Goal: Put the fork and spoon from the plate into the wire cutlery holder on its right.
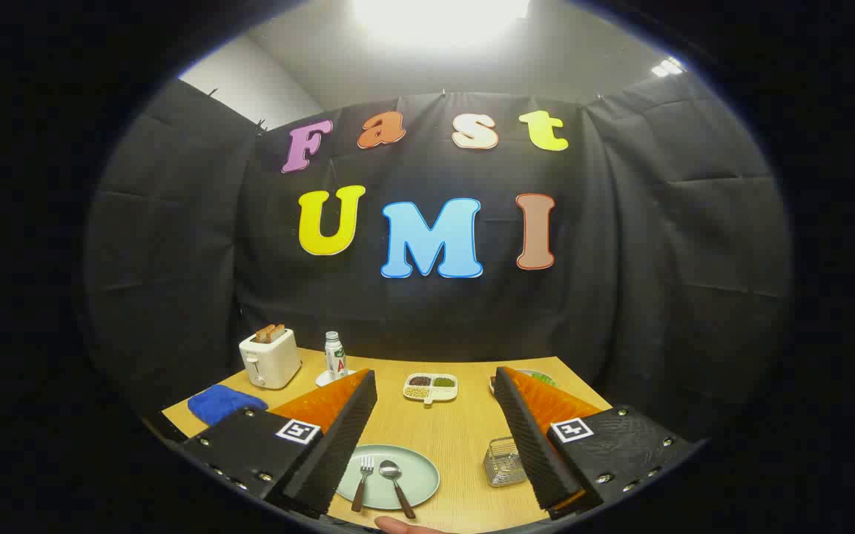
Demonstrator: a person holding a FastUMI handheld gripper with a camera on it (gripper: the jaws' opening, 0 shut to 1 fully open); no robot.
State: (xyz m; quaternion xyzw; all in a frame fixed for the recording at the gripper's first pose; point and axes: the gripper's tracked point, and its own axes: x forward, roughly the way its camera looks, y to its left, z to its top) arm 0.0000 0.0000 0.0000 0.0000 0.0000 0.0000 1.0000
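The gripper [434, 386] stood wide open, holding nothing. The fork [363, 482] and spoon [396, 486] lay on the plate [420, 467], wire cutlery holder [503, 461] at its 3 o'clock. Better descend first onto one handle, fingers across it.

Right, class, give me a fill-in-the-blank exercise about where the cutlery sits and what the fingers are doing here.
1. The fork and spoon lie side by side on the ____.
2. The wire cutlery holder beside the plate holds ____.
3. The gripper fingers are spread ____ above the table.
4. Bread slices stick out of the ____.

Missing words: plate; nothing; open; toaster
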